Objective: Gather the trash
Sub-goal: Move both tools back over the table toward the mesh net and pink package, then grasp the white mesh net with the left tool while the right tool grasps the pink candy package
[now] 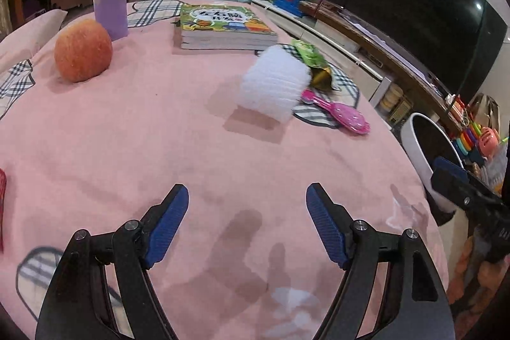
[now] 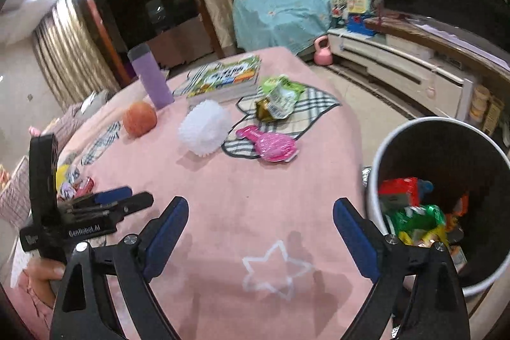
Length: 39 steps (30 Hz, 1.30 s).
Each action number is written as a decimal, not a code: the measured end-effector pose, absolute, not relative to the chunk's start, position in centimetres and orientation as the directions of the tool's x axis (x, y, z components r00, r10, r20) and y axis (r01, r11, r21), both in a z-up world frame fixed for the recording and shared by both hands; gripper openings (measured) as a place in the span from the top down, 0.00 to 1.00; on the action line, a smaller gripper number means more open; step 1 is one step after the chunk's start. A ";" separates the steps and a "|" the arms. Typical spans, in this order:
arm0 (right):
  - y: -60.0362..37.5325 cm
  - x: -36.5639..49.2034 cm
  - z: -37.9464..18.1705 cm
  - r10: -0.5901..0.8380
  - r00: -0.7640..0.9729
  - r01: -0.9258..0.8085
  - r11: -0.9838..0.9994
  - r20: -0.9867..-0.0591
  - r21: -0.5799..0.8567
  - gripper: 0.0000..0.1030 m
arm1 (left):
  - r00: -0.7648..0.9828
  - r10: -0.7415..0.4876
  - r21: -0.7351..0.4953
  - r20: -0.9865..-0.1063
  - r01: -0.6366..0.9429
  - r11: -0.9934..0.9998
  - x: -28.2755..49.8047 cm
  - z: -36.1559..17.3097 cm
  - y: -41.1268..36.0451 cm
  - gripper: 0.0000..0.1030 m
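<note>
Both grippers empty. Left gripper [image 1: 247, 225] released, jaws wide, nothing between them, over bare pink tabletop [image 1: 134, 129]. Right gripper [image 2: 259, 233] likewise released, jaws wider, over the star mark on the cloth.

Remaining trash: crumpled green-and-gold snack wrapper [image 2: 279, 97], lying on the plaid patch beyond the pink hairbrush [image 2: 267, 142]. From the right gripper it sits at about 12 o'clock, well apart; long axis runs roughly 1-to-7 o'clock in that view. From the left gripper the same wrapper [image 1: 314, 61] is at about 1 o'clock, partly hidden behind the white fluffy ball [image 1: 274, 82].

Trash bin [image 2: 382, 148], already holding wrappers, stands at 3 o'clock of the right gripper, just beside the tabletop edge.

Judgement: right hand looks nearer both wrapper and bin; approach should pass right of the ball and over the hairbrush.
</note>
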State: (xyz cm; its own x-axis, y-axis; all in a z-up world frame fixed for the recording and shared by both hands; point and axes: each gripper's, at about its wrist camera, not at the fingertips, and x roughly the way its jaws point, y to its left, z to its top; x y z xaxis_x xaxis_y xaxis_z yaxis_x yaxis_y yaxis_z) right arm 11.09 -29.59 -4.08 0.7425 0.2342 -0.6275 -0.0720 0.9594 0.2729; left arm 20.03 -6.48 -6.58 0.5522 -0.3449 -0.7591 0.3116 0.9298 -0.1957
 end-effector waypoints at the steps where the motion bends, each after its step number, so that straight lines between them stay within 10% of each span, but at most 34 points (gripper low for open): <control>1: -29.1 11.8 -4.2 0.233 0.734 -0.082 0.963 -0.638 0.257 0.09 | 0.548 -0.348 -0.200 -0.760 0.313 0.929 20.4 -6.7 -6.5 0.24; 20: -27.2 21.8 -6.9 0.211 0.600 -0.189 0.975 -0.772 0.120 0.12 | 0.507 -0.408 -0.189 -0.760 0.428 0.884 30.0 -7.4 -9.6 0.26; 26: -27.0 23.2 -7.7 0.199 0.577 -0.192 0.976 -0.792 0.105 0.28 | 0.468 -0.473 -0.235 -0.746 0.479 0.845 30.6 -7.6 -10.4 0.61; 30: -27.3 23.6 -8.3 0.165 0.567 -0.168 0.982 -0.807 0.083 0.52 | 0.484 -0.468 -0.202 -0.739 0.504 0.840 29.9 -7.2 -11.1 0.69; 39: -27.7 20.6 -7.7 0.240 0.577 -0.165 0.970 -0.781 0.177 0.53 | 0.486 -0.485 -0.244 -0.727 0.477 0.844 25.1 -5.8 -7.4 0.79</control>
